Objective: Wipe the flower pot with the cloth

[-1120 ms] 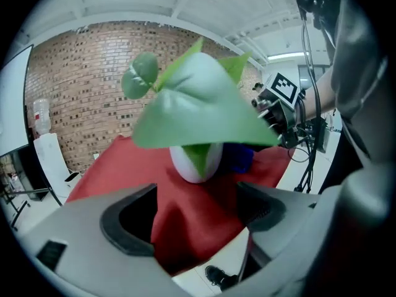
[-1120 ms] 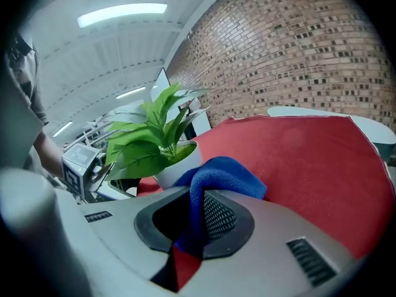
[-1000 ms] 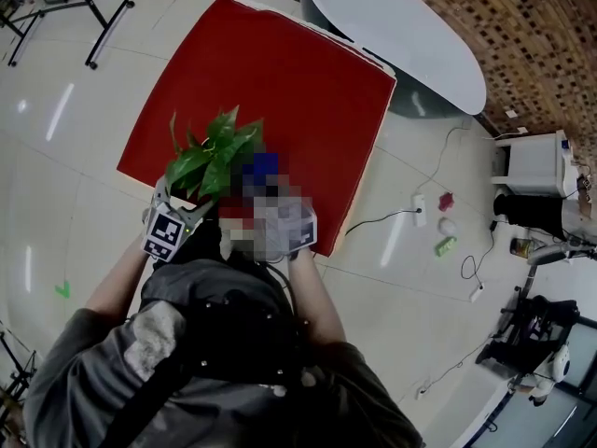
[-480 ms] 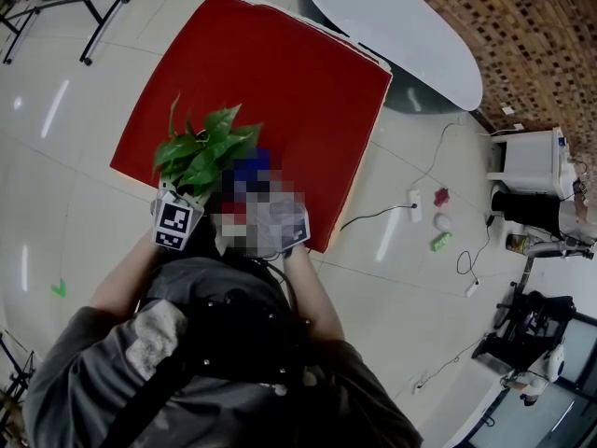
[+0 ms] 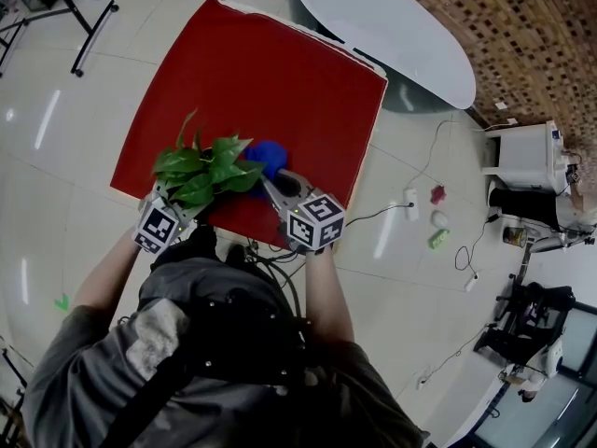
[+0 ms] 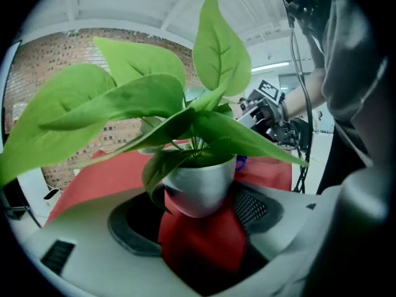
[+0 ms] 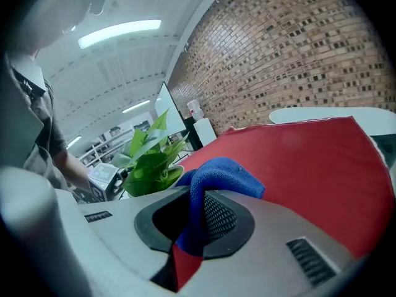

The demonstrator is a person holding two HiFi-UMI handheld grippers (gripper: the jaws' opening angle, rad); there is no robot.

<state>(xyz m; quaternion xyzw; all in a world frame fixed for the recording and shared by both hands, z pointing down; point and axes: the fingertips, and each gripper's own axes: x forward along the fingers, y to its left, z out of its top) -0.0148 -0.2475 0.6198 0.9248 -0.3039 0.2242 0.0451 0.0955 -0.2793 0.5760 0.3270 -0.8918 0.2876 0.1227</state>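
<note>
The flower pot (image 6: 201,189), white and round-bottomed, sat right in the mouth of the left gripper (image 6: 197,218) in the left gripper view. The jaws stood wide with a pad at each side of the pot. They'd drawn in a touch over the last second, and we read that as a grip taken on the pot. Its leaves (image 6: 142,98) filled the upper frame, and the red tabletop (image 6: 204,252) showed below between the jaws.

In the right gripper view, the right gripper (image 7: 195,223) was clamped on the blue cloth (image 7: 219,175). The cloth was pinched between the pads with a fold bulging out in front. The plant stood off to the left, near but not touching the cloth.

In the head view the pot itself was lost under the foliage, near the table's front edge. A moment earlier a blurred patch covered the right gripper's spot, and now it showed plainly. It angled in from the right with the cloth just beside the leaves. We judged the pot steadied and the cloth ready, so the wipe could begin. Both forearms reached forward side by side, and both grippers tilted gently down, converging on the plant.
</note>
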